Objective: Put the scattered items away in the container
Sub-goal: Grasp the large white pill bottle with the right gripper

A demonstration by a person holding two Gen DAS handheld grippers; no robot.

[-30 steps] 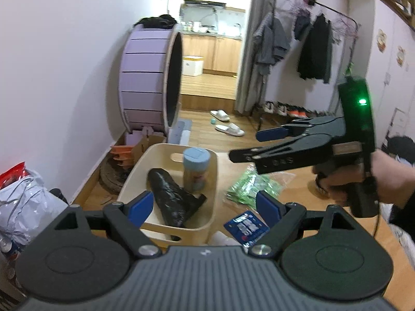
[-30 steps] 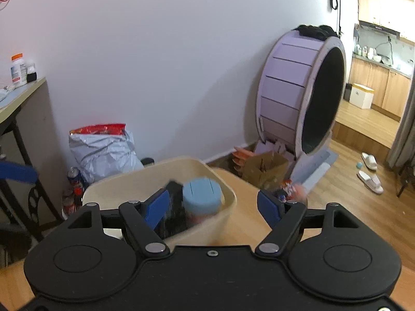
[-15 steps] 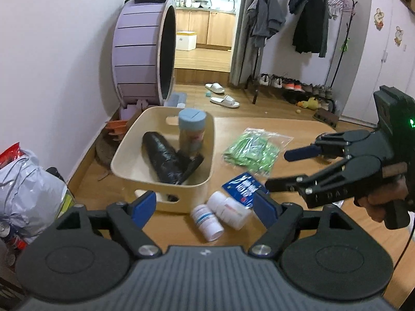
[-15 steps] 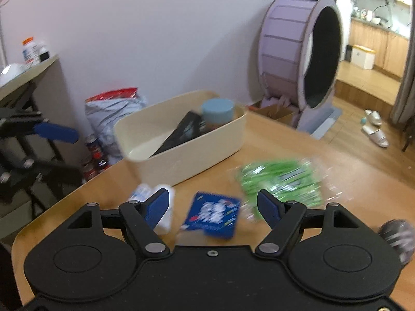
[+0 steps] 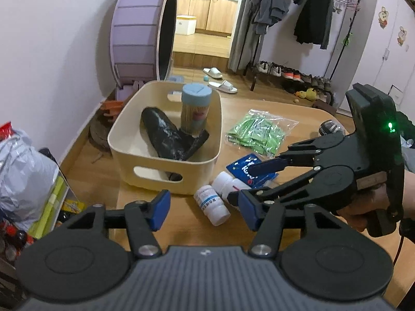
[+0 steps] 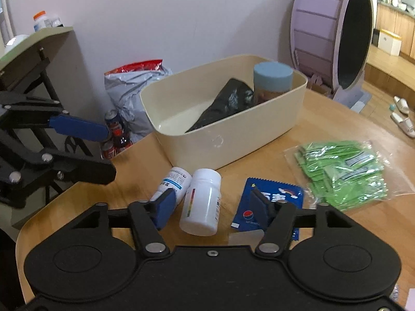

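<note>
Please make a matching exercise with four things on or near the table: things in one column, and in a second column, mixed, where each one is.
Things:
1. blue-lidded jar
2. green packet bag
3. blue sachet
4. soda cans

Places:
a. on the floor beside the table
b. upright inside the beige bin
c. flat on the table, between the white bottle and the green bag
d. on the table, right of the blue sachet

Pairs: 1-b, 2-d, 3-c, 4-a

Pale wall (image 5: pixel 52 39) left; purple wheel (image 5: pixel 140 28) against it. Wood floor (image 5: pixel 197 44), slippers (image 5: pixel 220 80), clothes rack (image 5: pixel 311 13), shoes (image 5: pixel 285 71) beneath. Kitchen cabinets (image 5: pixel 207 10) through doorway. Wooden tabletop (image 6: pixel 337 119).
</note>
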